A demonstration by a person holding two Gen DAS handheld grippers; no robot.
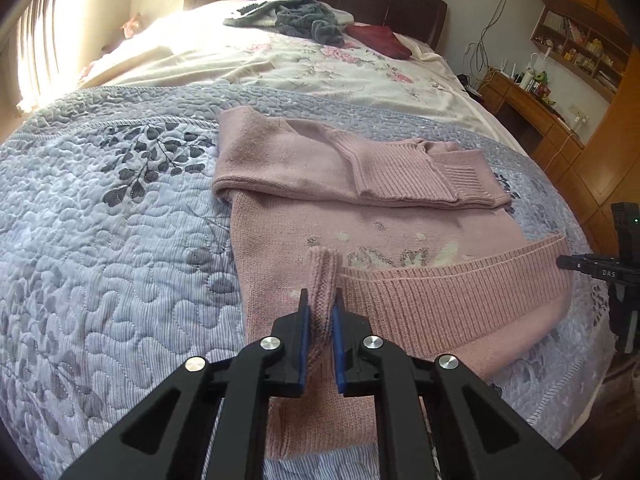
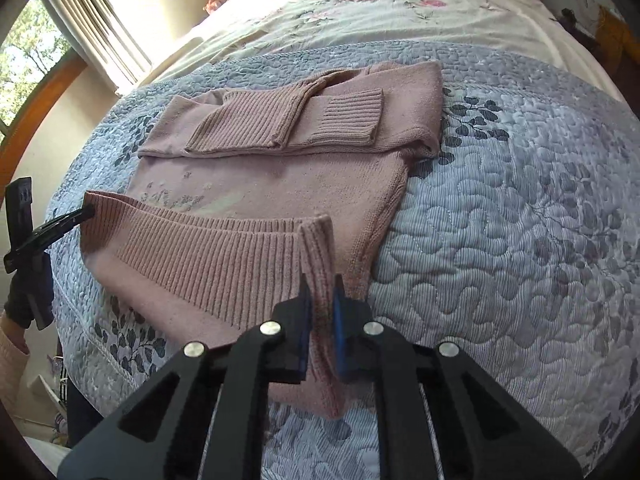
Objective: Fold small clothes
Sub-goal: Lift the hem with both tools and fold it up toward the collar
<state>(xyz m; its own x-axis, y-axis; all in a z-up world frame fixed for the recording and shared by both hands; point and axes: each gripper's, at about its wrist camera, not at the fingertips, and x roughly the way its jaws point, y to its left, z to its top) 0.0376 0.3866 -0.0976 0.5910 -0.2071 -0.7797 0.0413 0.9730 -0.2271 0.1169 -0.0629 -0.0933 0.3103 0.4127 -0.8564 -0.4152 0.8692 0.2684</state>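
Each gripper pinches a corner of the ribbed hem of a pink knit sweater that lies on a blue quilted bedspread. The left gripper has its jaws narrowed on a stood-up ridge of hem right between its fingers; the right gripper holds the opposite hem corner the same way. Ahead of both grippers the sweater body lies flat, and farther ahead the sleeves are already folded across the chest, cuffs overlapping.

The step in hand looks like the bottom-to-top fold. To do it well, I would lift both corners together and level, keep the hem taut between the grippers so the ribbing does not sag in the middle, carry it forward over the sleeves, and lay it square with the far shoulder edge before letting go. Uneven height would likely skew the fold; a loose pinch could let the thick knit slip.

The quilt just around the sweater is bare, so nothing blocks the path. Well beyond the grippers, near the headboard, lie a grey knitted garment and a dark red cloth on the floral sheet. Off to the left gripper's right stand a wooden desk and shelves.
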